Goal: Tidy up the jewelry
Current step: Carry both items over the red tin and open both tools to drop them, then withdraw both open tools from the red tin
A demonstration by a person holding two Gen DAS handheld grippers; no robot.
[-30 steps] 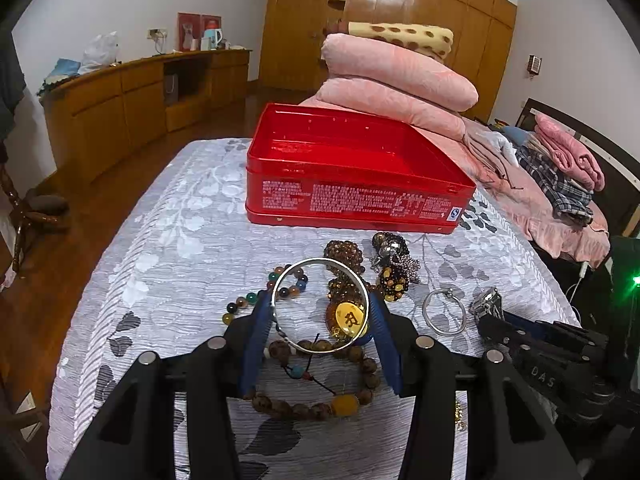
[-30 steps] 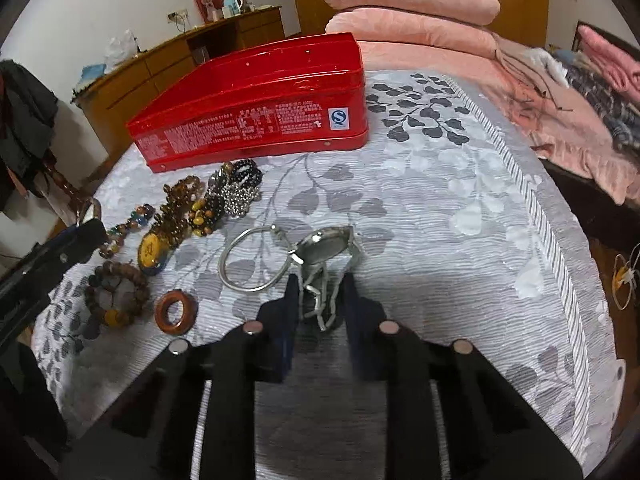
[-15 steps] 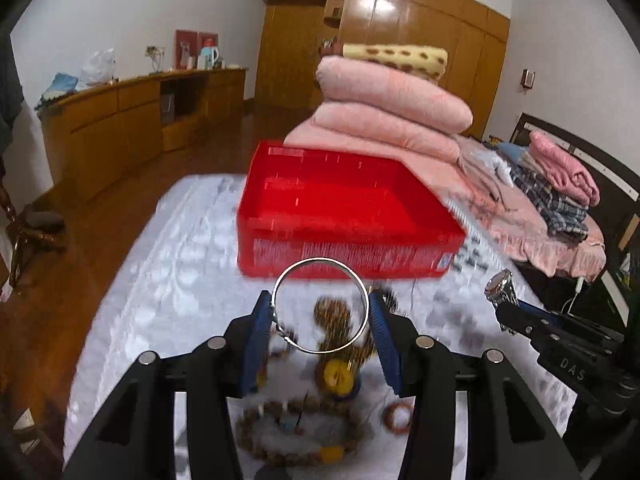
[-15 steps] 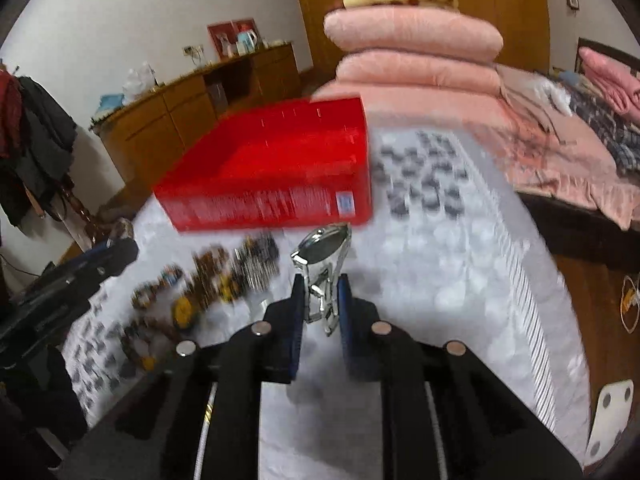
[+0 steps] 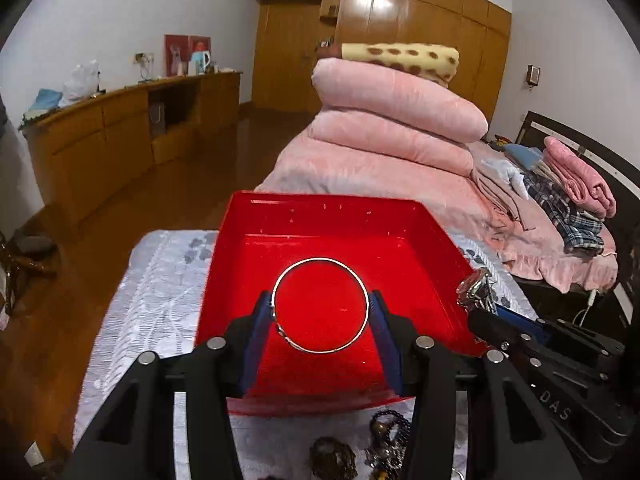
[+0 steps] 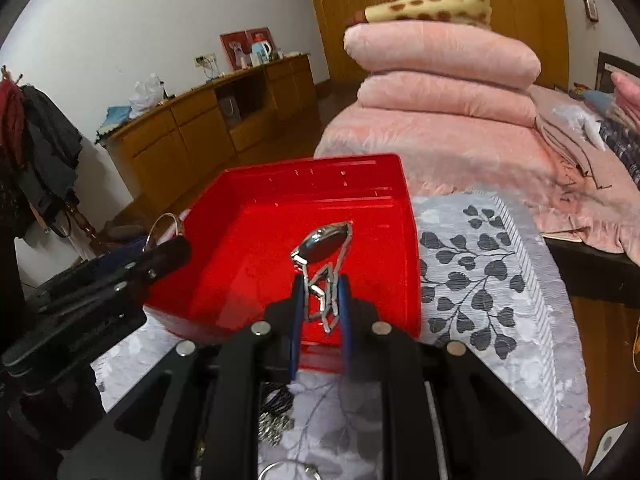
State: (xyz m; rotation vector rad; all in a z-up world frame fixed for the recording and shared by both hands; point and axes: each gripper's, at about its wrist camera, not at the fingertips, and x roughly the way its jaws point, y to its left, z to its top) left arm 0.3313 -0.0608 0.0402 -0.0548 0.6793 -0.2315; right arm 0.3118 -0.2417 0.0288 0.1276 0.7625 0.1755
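Bedroom, patterned bedspread [image 6: 480, 280]. Left gripper [image 5: 320, 320] pinches a thin, stiff, light bangle [image 5: 320, 305] across its width over the red tin [image 5: 420, 240]; right gripper [image 6: 320, 300] clamps a watch [image 6: 322, 246] by its seemingly slippery, loose band.

A: what moved in the last second?
B: both claws lifted off the counter and went forward. left claw [image 5: 320, 312] with the silver bangle [image 5: 320, 305] was low over the bead pile, now it's above the red tin [image 5: 312, 216]
A: right side?
B: right claw [image 6: 320, 300] took the watch [image 6: 322, 246] up off the cloth, now over the tin too. bead bracelets [image 5: 362, 448] dropped to the bottom edge of view
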